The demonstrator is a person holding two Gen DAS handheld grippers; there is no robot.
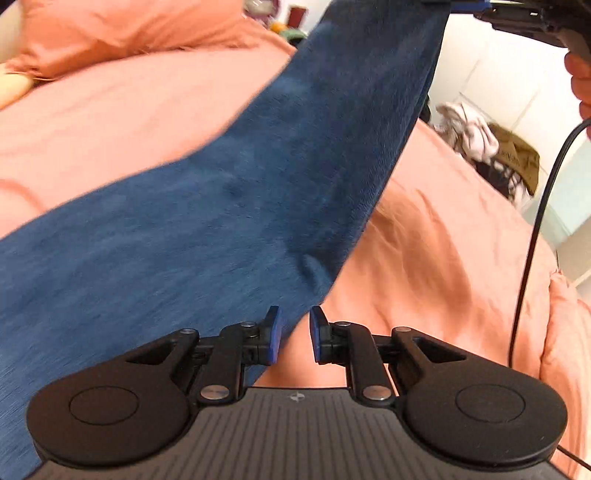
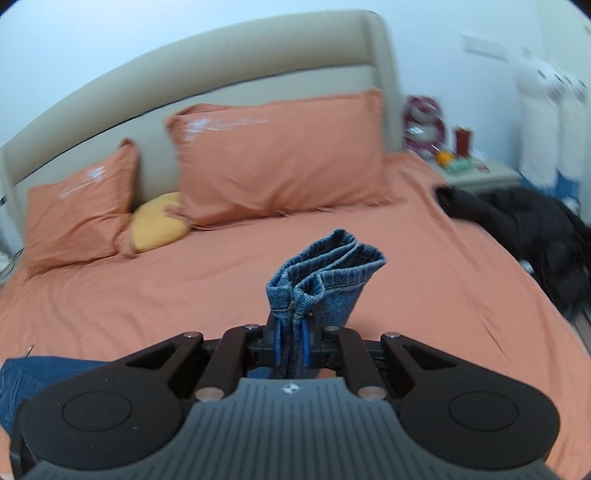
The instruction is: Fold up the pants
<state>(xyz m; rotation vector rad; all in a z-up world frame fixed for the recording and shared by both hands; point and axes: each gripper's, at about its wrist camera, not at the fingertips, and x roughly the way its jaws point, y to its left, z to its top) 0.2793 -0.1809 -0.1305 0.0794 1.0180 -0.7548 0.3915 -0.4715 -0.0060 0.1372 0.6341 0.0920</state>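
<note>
Blue jeans (image 1: 229,177) hang stretched in a long band over the orange bed (image 1: 424,236), from the upper right down to the lower left. At the band's top end my right gripper (image 1: 480,9) holds it. In the right wrist view that right gripper (image 2: 291,332) is shut on the bunched leg hems (image 2: 325,273), which stick up beyond the pads. My left gripper (image 1: 295,332) hovers at the band's lower right edge. Its pads stand a little apart, and the denim edge runs behind the left pad (image 1: 274,332) without being pinched.
Two orange pillows (image 2: 280,158) and a yellow cushion (image 2: 159,225) lean on the beige headboard (image 2: 221,66). Dark clothes (image 2: 535,236) lie on the bed's right side beside a cluttered nightstand (image 2: 476,173). A black cable (image 1: 532,236) hangs under a hand (image 1: 580,77).
</note>
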